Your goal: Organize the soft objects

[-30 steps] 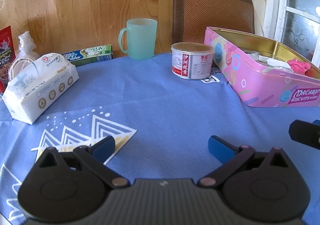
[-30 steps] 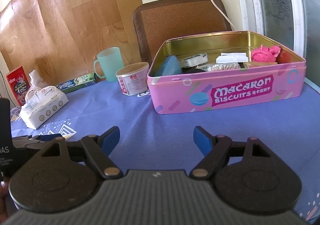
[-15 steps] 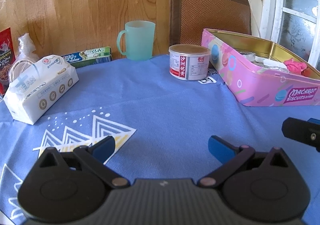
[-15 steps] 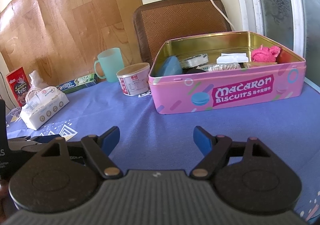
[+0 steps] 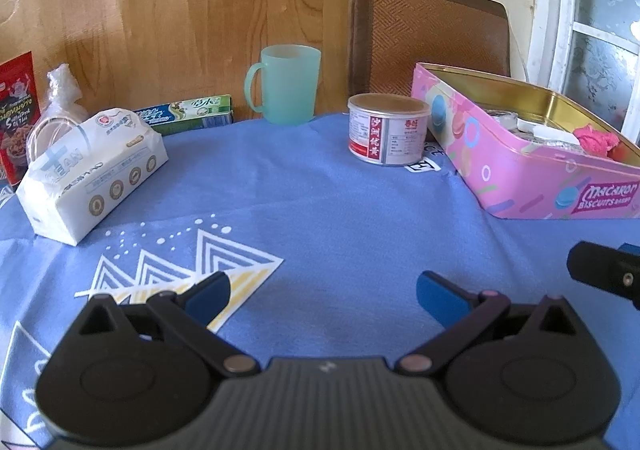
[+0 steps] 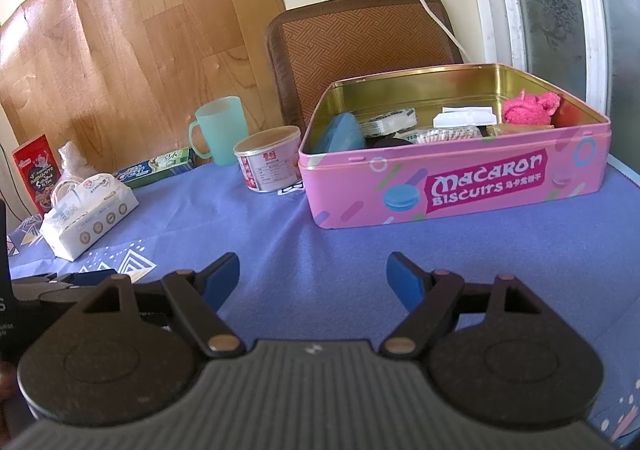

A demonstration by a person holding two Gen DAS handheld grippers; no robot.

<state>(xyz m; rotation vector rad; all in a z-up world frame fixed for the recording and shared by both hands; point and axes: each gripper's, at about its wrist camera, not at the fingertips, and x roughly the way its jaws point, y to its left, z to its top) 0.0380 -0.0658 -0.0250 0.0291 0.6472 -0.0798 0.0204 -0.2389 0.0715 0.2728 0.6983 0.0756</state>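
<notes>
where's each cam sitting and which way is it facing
Left wrist: on the left tool, angled down across the blue cloth at the tissue pack, mug and can; its open fingers show, plus the right tool's tip at the right edge.
Right wrist: on the right tool, facing the pink biscuit tin; open fingers show, left tool at the left edge.
Shared: tin, can, mug, tissue pack, chair.

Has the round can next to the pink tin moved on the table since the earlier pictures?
No. The round can stands beside the pink tin's left corner, as before.
</notes>
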